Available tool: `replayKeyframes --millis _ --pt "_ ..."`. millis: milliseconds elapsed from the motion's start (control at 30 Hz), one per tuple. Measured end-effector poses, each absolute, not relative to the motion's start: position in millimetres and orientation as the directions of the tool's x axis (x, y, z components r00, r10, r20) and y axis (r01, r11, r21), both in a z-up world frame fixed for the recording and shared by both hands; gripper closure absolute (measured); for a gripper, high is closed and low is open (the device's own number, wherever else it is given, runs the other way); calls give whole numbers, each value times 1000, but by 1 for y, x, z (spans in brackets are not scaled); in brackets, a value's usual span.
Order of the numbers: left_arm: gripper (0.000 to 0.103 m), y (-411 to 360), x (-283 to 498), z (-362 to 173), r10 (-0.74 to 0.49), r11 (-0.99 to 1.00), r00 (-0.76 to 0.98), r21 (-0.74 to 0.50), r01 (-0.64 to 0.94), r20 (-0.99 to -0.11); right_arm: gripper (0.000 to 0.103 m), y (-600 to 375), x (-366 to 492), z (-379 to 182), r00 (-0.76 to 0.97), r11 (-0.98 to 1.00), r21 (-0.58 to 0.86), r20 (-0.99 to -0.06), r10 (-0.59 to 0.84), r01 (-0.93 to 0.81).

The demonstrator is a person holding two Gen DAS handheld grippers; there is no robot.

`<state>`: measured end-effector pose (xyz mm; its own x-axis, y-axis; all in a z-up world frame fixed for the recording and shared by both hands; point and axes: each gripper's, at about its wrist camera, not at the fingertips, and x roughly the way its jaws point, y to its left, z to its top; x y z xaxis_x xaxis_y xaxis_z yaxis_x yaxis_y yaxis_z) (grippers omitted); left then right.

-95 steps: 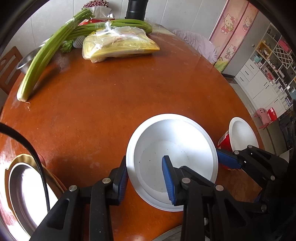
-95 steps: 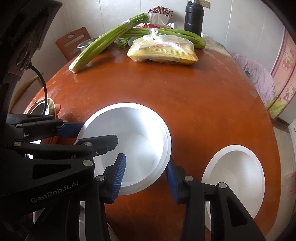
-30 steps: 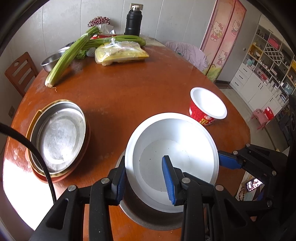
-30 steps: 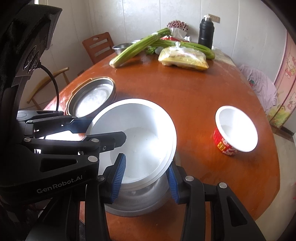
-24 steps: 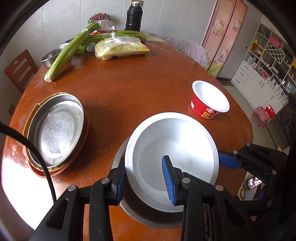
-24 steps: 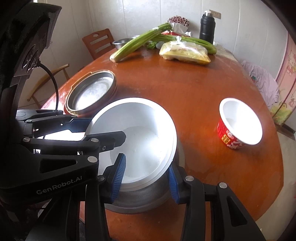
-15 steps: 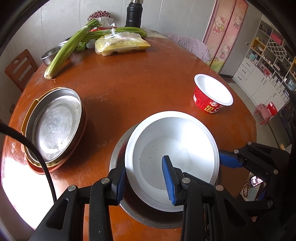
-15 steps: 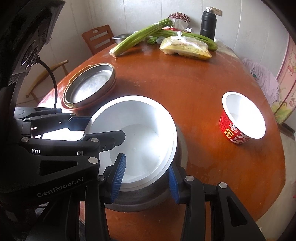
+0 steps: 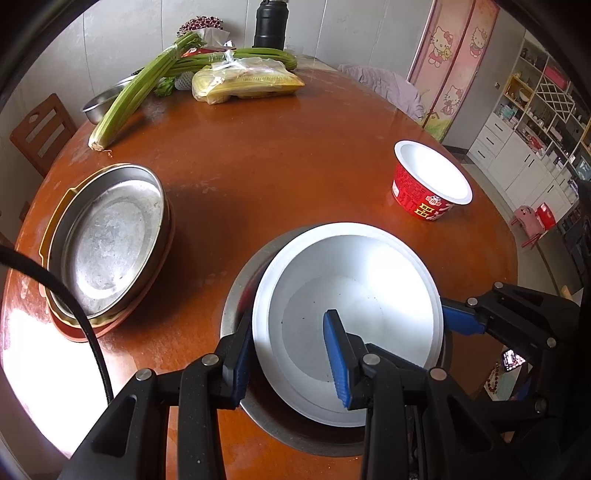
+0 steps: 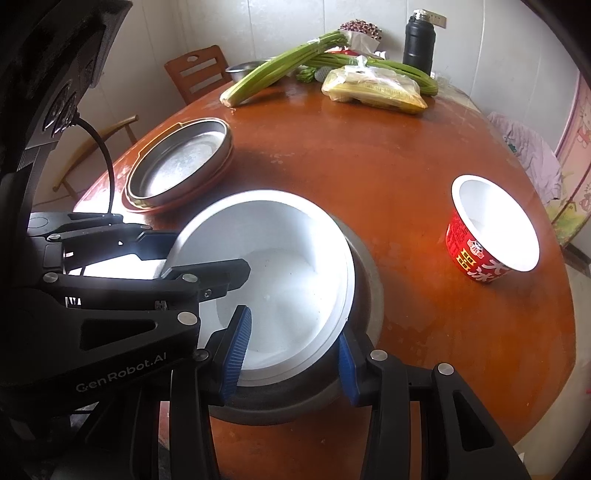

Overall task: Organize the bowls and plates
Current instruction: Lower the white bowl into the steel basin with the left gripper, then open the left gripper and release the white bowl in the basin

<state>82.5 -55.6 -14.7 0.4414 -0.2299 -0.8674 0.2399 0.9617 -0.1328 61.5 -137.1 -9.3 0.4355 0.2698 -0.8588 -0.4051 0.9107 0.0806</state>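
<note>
Both grippers grip a white bowl (image 9: 354,295) by its rim. My left gripper (image 9: 288,328) is shut on the near-left rim, one blue pad outside the wall and one inside. My right gripper (image 10: 291,332) is shut on the near-right rim in the same way. The white bowl (image 10: 288,266) sits tilted over a wider steel bowl (image 9: 236,291) on the round brown table; I cannot tell whether they touch. The steel bowl (image 10: 369,273) shows as a grey ring around it. A stack of steel plates (image 9: 107,240) lies to the left.
A red paper cup (image 9: 428,184) with a white inside stands to the right. Celery stalks (image 9: 140,92), a bagged yellow package (image 9: 247,79) and a black flask (image 9: 269,22) lie at the far side. A wooden chair (image 10: 195,70) stands beyond. The table's edge is close below the grippers.
The white bowl, held by both grippers, has come back from beside the red cup to over the steel bowl. In the last second more of the steel rim shows beneath it.
</note>
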Motion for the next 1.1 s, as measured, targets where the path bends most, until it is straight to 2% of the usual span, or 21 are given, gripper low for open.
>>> replayKeyframes --millis 1100 --pt "66 -49 80 -3 -250 959 471 -149 241 -846 58 -139 66 -5 484 925 29 -846 224 -378"
